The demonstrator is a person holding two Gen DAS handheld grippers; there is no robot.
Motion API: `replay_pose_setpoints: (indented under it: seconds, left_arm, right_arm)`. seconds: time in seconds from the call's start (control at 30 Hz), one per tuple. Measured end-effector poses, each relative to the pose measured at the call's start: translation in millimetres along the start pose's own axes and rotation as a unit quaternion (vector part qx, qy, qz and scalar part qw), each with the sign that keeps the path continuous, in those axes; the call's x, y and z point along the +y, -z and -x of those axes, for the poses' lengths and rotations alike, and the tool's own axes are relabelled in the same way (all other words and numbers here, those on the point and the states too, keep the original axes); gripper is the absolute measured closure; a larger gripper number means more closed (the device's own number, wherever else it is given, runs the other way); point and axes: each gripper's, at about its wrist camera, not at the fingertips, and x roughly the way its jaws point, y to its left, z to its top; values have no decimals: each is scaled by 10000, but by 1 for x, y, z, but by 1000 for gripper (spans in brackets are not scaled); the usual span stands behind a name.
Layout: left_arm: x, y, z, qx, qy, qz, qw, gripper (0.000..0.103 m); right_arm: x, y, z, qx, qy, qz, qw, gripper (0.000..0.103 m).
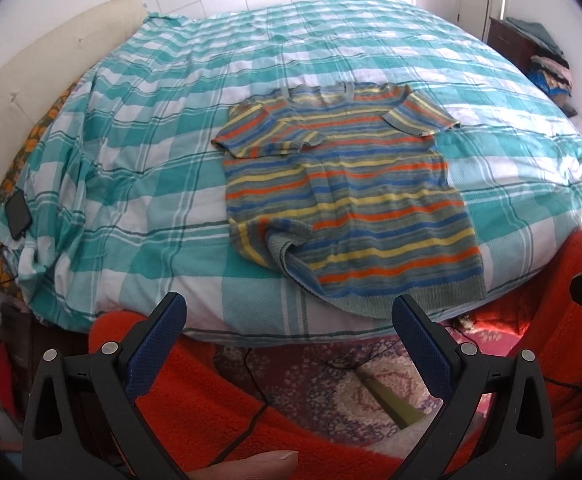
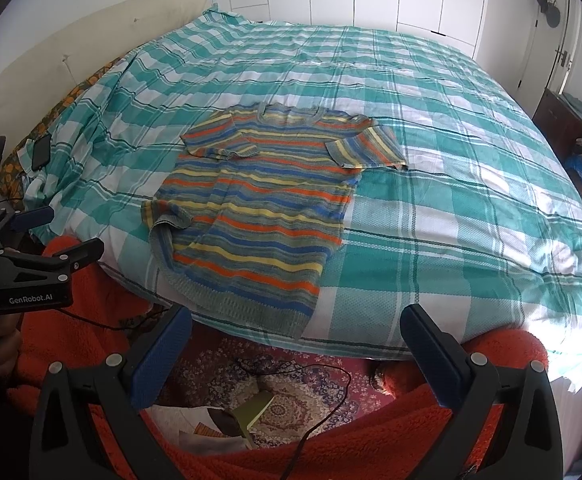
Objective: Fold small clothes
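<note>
A small striped knit top in orange, yellow, blue and grey lies spread on the bed, neck away from me, hem at the near edge. Its lower left corner is turned over, and both sleeves lie folded in. From the right wrist view the same top sits left of centre. My left gripper hangs open just short of the hem, with nothing between its blue pads. My right gripper is open too, below the bed's near edge and right of the hem. The left gripper also shows at the left of the right wrist view.
The bed wears a teal and white checked cover. A dark phone lies on its left side. An orange fleece blanket and a patterned rug with a cable lie below. A cream headboard stands left; a dark cabinet right.
</note>
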Motion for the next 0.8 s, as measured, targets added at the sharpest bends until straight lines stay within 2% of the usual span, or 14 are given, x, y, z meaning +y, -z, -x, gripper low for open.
replay_pose_setpoints:
  seconds: [0.27,0.47,0.57,0.67,0.8]
  left_arm:
    - [9,2,-17,219,-54,71,9997,1]
    - [78,-1,-30,270,-27,817,9963,1]
    - [103,0,-35,334,263,1159,9923,1]
    - [96,-7,-46,534,693,978,9913,2]
    - [54,-24,-66,532,799,266,9950,2]
  right_arm:
    - [1,3,-1,0,-7,-12,10000,0]
    - [-1,4,-3,-5,-14,-64,10000,0]
    - [-5,6,-7,15,-30,-158,9999,0]
    - [-11,7,-11,34,-69,-258,9996,0]
    - [-15,7,-11,-19,-109,-264,9996,0]
